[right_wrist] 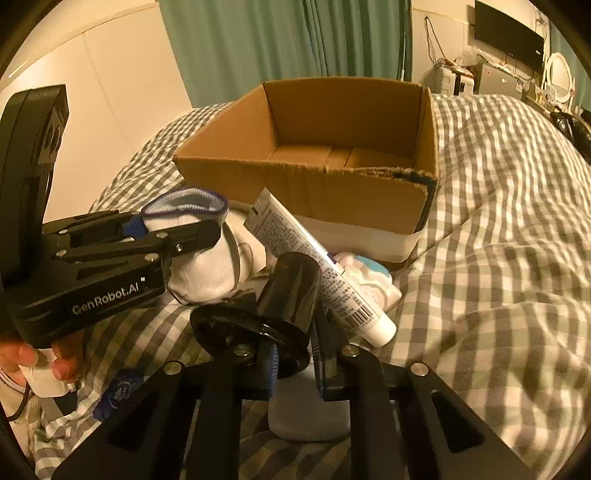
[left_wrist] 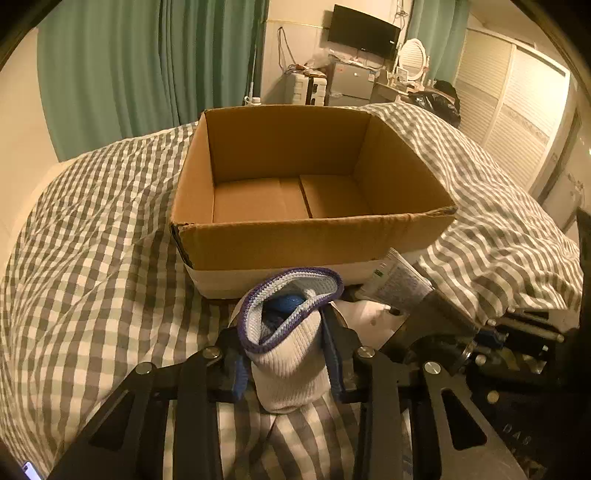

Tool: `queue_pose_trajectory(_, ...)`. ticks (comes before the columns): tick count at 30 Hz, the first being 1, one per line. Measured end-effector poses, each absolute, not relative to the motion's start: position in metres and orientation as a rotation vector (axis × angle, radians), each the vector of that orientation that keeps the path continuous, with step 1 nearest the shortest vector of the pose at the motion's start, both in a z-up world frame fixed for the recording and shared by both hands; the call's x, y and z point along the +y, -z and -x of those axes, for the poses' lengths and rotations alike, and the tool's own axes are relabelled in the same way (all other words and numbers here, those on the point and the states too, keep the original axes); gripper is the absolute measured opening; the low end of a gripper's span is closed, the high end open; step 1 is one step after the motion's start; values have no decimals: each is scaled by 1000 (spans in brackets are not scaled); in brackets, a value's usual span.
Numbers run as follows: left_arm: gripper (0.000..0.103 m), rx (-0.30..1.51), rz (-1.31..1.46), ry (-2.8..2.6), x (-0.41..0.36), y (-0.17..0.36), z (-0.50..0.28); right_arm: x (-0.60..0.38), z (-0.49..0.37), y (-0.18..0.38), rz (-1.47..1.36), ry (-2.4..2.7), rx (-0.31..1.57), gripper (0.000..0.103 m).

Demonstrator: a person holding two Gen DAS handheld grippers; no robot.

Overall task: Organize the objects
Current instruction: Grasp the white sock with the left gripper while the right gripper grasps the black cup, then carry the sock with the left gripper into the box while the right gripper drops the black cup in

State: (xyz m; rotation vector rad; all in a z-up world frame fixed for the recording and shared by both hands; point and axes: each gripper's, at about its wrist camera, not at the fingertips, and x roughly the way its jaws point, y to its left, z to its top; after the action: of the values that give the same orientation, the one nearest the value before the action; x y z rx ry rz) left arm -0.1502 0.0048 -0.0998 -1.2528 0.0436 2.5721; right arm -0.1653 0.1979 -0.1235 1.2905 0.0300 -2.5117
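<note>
An open, empty cardboard box (left_wrist: pixel 295 236) (right_wrist: pixel 317 177) stands on the checked bedspread. My left gripper (left_wrist: pixel 286 354) (right_wrist: pixel 177 236) is shut on a white sock with a purple cuff (left_wrist: pixel 291 332) (right_wrist: pixel 199 258) and holds it just in front of the box's near wall. My right gripper (right_wrist: pixel 295 354) is shut on a black funnel-shaped object (right_wrist: pixel 284 299); a white tube with a barcode (right_wrist: pixel 317 266) (left_wrist: pixel 399 280) leans against it. Whether the fingers also clamp the tube I cannot tell. A white and blue cloth item (right_wrist: pixel 369 277) lies by the box.
The checked duvet (left_wrist: pixel 92 258) (right_wrist: pixel 498 240) covers the bed and bulges right of the box. Green curtains (left_wrist: pixel 129 62), a desk with a monitor (left_wrist: pixel 364 31) and a white wardrobe (left_wrist: pixel 517 122) stand behind. A dark blue item (right_wrist: pixel 118 395) lies at lower left.
</note>
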Motion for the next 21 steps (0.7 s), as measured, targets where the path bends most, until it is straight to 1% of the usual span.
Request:
queue_pose_trajectory(7, 31, 35, 1231, -2616, -4, 81, 129, 200, 153, 96, -1193, 2591, 87, 14)
queue_pose_trajectory(13, 31, 5, 1164, -2661, -16, 48, 110, 208, 145, 56, -1083, 2644, 107, 14)
queue_pose_trajectory(15, 31, 41, 1116, -2685, -18, 29, 107, 210, 145, 40, -1056, 2656, 124, 14)
queue_pose_trajectory(19, 31, 138, 1036, -2742, -21, -7, 115, 205, 147, 4, -965, 2690, 228, 14)
queue_pose_trajectory(21, 31, 162, 1004, -2765, -22, -25, 124, 206, 151, -13, -924, 2695, 242, 14)
